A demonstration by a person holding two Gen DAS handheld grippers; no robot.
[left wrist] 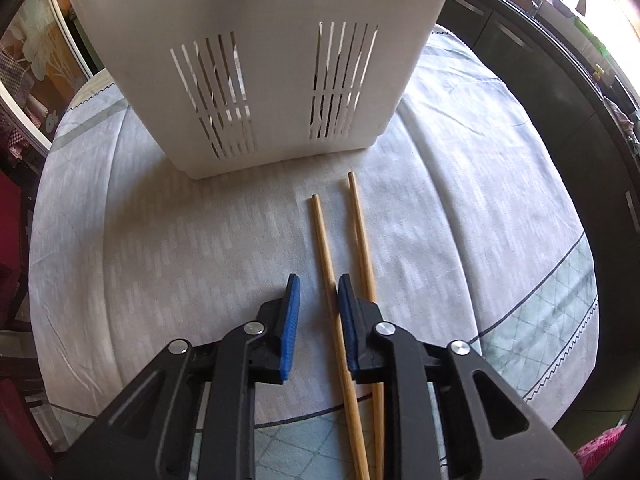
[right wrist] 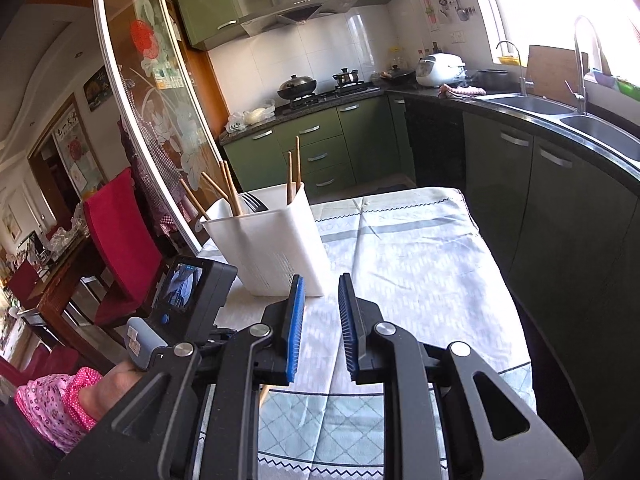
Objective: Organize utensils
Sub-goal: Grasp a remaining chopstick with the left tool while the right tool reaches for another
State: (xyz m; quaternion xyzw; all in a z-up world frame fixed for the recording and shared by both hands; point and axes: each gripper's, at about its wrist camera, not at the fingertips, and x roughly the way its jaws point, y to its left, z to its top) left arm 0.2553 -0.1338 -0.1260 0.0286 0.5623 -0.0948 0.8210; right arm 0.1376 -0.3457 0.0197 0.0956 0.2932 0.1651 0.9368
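Two wooden chopsticks (left wrist: 362,240) lie side by side on the tablecloth, pointing at a white slotted utensil holder (left wrist: 256,60). My left gripper (left wrist: 318,292) is open low over them; the left chopstick (left wrist: 326,248) runs between its blue pads, the right one passes under the right finger. In the right wrist view the holder (right wrist: 272,240) stands upright with several chopsticks (right wrist: 230,192) and dark forks (right wrist: 252,202) in it. My right gripper (right wrist: 320,292) is open and empty, raised above the table in front of the holder.
The table has a pale patterned cloth (right wrist: 400,248). The left hand-held device (right wrist: 184,304) and a pink-sleeved arm (right wrist: 60,408) sit at lower left. Red chairs (right wrist: 116,232) stand left of the table; dark green kitchen cabinets (right wrist: 540,208) and a sink (right wrist: 560,108) run along the right.
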